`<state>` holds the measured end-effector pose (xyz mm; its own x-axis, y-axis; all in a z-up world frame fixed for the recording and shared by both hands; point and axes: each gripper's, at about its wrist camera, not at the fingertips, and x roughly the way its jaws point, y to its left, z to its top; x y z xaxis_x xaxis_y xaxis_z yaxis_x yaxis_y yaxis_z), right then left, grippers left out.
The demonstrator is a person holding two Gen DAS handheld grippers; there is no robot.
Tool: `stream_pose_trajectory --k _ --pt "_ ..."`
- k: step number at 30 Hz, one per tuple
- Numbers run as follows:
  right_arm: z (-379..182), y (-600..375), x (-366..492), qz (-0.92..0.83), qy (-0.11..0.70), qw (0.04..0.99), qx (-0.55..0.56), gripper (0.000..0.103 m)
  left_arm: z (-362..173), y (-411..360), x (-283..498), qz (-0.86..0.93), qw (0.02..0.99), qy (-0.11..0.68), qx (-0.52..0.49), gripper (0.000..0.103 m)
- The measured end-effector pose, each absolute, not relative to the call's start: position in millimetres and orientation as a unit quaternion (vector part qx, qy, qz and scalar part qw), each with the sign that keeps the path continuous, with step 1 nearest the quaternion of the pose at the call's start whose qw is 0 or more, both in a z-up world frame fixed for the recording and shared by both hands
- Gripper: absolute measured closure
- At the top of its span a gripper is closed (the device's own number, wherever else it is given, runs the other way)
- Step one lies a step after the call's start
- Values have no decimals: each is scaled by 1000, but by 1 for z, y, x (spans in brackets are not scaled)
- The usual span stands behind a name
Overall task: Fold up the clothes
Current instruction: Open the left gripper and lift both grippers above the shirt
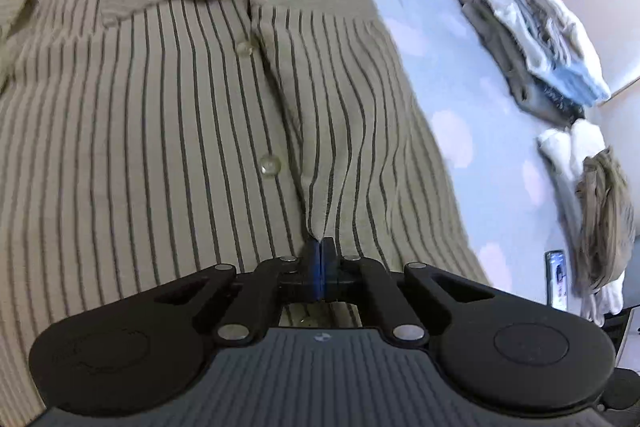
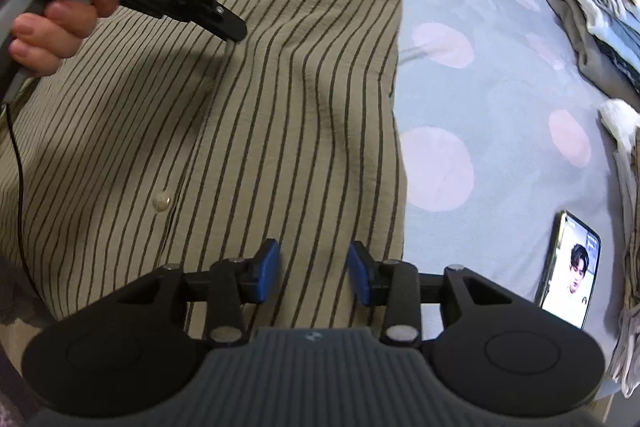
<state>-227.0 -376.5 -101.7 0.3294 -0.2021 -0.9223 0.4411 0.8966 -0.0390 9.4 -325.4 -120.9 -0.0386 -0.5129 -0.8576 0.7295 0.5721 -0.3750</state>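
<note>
Spotted bedsheet under striped shirt — left hand-held gripper pinches its placket, right hand-held gripper gapes — no legible writing.

The left gripper is pinched closed, apparently on a ridge of the striped shirt.

Olive striped button-up shirt lies spread front-up on the dotted bedsheet.
</note>
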Motion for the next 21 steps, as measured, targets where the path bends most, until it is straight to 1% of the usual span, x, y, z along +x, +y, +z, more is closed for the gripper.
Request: stream_pose_trajectory --k 5,7,8,15,21 --pt "-110 -379 -230 -204 564 792 112 59 -121 -329 10 -457 683 561 100 102" --pt "-105 -384 -233 -208 556 796 119 59 -113 -328 14 -463 685 552 106 90" --pt "-102 -387 -234 -211 552 798 122 59 -108 -328 18 -464 688 548 105 89" --pt "-89 -416 -229 -273 524 796 129 58 -84 -344 51 -440 725 520 96 88" --pt "-98 -422 -219 -274 531 791 133 58 -98 -372 85 -419 732 532 76 88"
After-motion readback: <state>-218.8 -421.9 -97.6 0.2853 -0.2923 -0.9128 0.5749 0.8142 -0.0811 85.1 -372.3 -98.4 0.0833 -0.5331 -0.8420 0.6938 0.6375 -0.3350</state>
